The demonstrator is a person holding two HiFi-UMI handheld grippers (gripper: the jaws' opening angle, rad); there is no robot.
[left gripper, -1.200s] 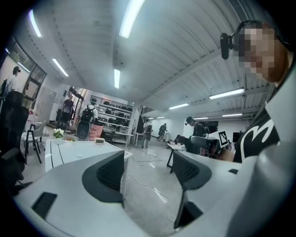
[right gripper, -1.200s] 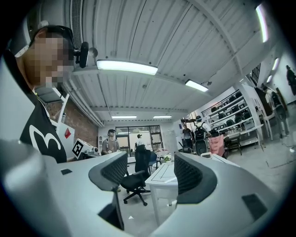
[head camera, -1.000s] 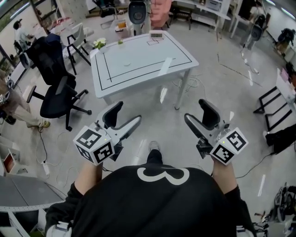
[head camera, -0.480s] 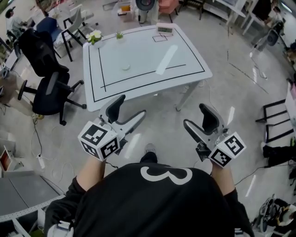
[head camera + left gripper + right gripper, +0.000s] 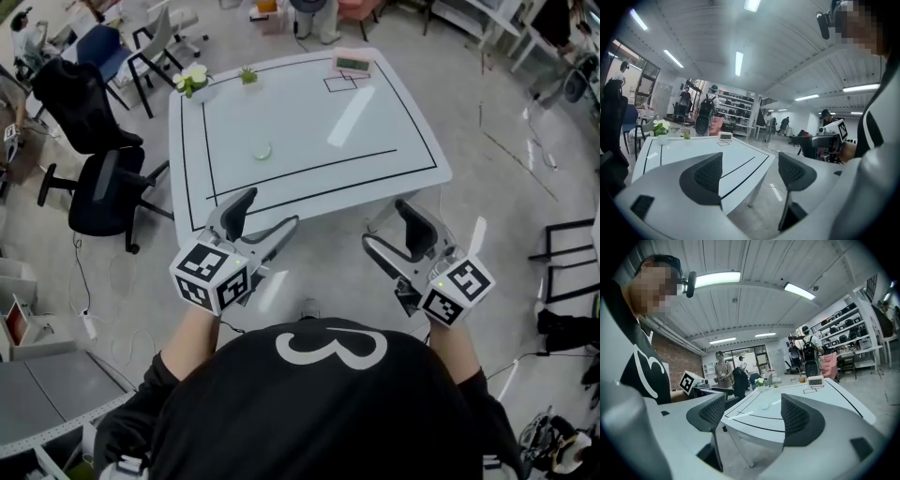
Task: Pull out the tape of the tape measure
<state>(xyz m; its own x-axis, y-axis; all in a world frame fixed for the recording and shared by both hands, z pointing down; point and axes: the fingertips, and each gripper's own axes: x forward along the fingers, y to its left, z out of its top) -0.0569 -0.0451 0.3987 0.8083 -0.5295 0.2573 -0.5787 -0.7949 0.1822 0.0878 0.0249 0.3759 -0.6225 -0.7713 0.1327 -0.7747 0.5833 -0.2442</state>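
A small round pale tape measure (image 5: 261,149) lies on the white table (image 5: 309,183), left of centre inside the black taped outline. Both grippers hang in front of the table's near edge, well short of it. My left gripper (image 5: 267,211) stands open with nothing between its fingers; in the left gripper view its jaws (image 5: 750,173) frame the table corner and floor. My right gripper (image 5: 384,223) is below the table's right front corner, its jaws opening and empty; the right gripper view (image 5: 752,416) looks along the tabletop.
A digital clock (image 5: 352,65) sits at the table's far edge, a white flower pot (image 5: 192,80) and a small green plant (image 5: 247,74) at the far left corner. Black office chairs (image 5: 94,178) stand left of the table. Other people stand in the background.
The table has come closer and lower in the head view. Both grippers now reach its near edge. Both pairs of jaws look slightly wider.
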